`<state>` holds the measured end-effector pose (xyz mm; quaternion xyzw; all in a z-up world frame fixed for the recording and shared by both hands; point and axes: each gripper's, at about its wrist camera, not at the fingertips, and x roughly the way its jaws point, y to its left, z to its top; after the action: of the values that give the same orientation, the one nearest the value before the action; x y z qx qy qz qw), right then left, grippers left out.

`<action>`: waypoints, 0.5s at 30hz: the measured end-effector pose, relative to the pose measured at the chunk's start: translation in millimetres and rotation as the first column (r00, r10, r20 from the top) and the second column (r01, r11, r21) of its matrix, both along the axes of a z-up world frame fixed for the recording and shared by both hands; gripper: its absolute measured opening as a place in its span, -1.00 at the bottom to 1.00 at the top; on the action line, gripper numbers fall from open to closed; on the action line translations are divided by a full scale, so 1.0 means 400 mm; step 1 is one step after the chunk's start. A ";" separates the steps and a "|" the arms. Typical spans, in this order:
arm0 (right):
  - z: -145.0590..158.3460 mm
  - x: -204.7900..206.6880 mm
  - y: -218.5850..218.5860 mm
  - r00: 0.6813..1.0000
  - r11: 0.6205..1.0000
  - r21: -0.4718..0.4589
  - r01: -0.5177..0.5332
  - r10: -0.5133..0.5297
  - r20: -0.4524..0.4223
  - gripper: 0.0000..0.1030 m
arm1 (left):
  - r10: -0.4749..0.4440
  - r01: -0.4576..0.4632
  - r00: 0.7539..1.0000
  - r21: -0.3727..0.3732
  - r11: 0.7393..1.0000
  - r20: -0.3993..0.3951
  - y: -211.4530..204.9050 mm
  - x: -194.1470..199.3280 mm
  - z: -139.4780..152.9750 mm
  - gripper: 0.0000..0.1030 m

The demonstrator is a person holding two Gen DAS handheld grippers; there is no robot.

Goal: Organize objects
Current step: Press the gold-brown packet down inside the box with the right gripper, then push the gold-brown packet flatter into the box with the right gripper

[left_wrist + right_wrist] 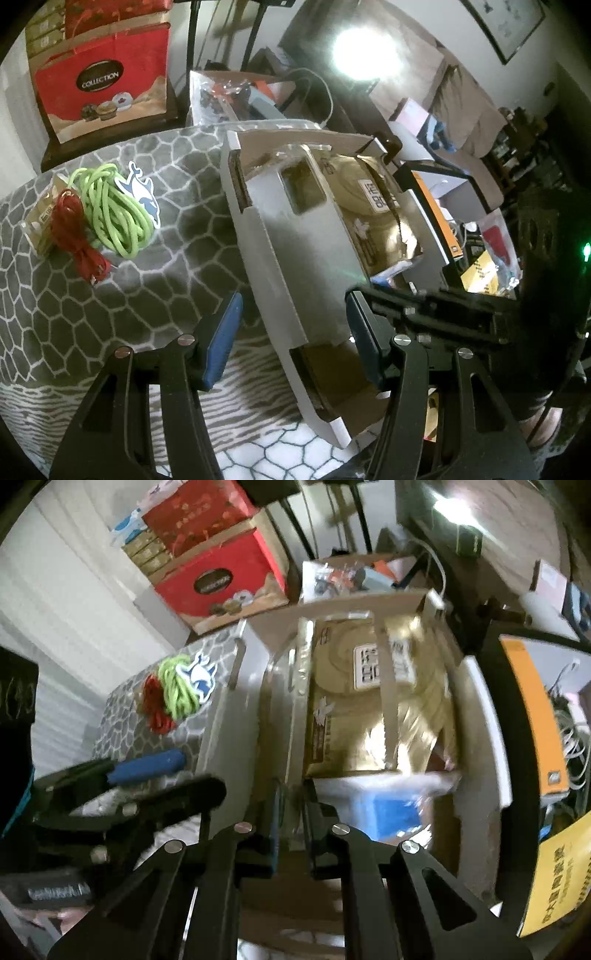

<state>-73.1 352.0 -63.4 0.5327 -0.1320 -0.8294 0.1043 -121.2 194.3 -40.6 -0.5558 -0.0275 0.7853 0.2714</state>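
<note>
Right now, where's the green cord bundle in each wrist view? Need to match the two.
Left wrist: green cord bundle at left of centre, on the grey patterned cover, beside the red cord.
Right wrist: green cord bundle at upper left, smaller, left of the cardboard box.
Shared landmark: the blue-and-white dolphin sticker touching the bundle's right side.
</note>
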 end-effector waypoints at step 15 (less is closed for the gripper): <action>0.052 0.053 0.105 1.000 0.997 0.073 -0.010 0.011 -0.008 -0.25 | 0.001 -0.001 1.000 -0.005 1.000 0.000 -0.001 0.001 0.001 0.07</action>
<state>-51.8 394.2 -42.7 0.5332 -0.0985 -0.8354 0.0898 -120.6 194.0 -40.3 -0.5562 -0.0259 0.7856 0.2698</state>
